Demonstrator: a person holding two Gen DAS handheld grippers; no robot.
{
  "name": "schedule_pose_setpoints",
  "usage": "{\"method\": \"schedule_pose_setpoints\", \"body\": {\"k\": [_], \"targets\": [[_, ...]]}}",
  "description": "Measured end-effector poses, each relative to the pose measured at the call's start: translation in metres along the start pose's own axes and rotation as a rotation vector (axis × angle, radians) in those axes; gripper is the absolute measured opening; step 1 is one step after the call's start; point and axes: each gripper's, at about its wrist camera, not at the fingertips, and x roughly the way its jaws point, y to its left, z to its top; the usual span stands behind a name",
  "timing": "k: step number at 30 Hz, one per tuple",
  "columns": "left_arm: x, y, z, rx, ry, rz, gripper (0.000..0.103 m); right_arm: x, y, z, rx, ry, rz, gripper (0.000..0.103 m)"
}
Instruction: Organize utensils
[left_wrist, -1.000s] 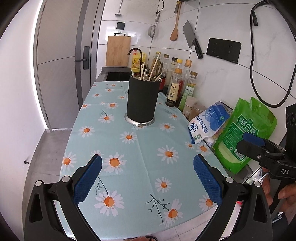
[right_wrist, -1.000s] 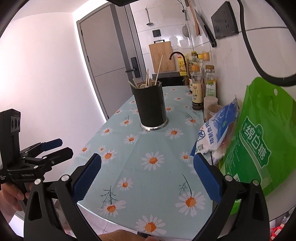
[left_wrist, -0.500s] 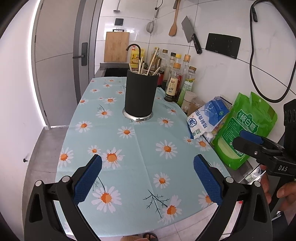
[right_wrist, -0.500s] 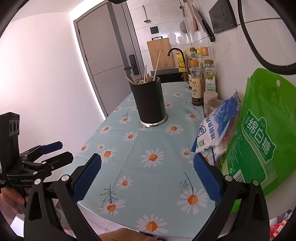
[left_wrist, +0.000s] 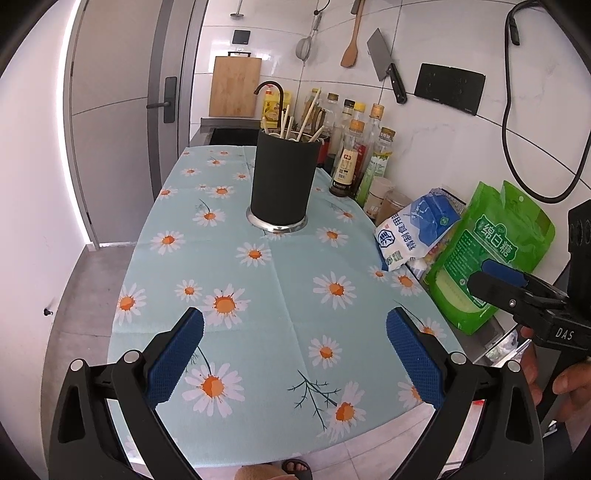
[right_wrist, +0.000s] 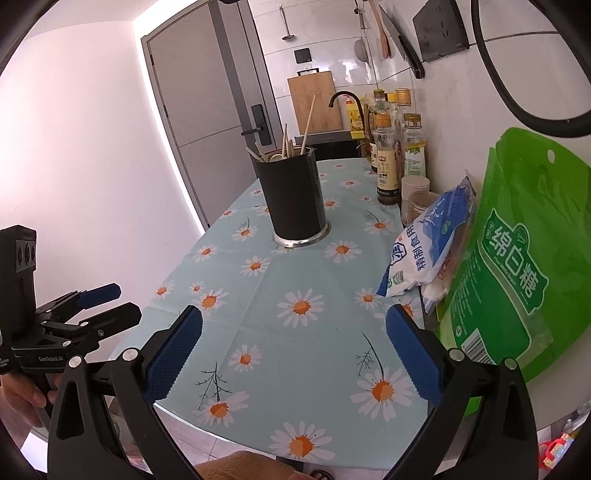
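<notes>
Left gripper (left_wrist: 294, 355) and right gripper (right_wrist: 294, 353): fingers spread apart, empty, above the tablecloth (left_wrist: 280, 295). Utensil holder (left_wrist: 283, 183) stands upright beyond, well apart.

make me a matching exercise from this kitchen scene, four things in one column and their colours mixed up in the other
Things:
1. utensil holder
2. sugar bag
3. salt bag
4. cutting board

Colours:
a. blue and white
b. light wood
c. black
d. green

Pairs: 1-c, 2-d, 3-a, 4-b
</notes>
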Motion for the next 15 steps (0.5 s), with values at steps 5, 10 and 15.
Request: {"method": "schedule_pose_setpoints", "body": {"k": [5,10,15], "targets": [[0.0006,0.0001,-0.0001,0.004,0.003,-0.003,0.096,-0.0001,0.0015,-0.0021,0.004,0.004,-0.002,0.098],[-0.0009,0.0005,-0.0011,-0.001,0.003,0.001,0.096,0.0014,0.0043,-0.0037,0.004,0.010,0.000,0.098],[-0.0029,0.0019,-0.0027,-0.005,0.000,0.005,0.096,0.0025,0.0049,-0.0033,0.001,0.011,-0.002,0.098]]}}
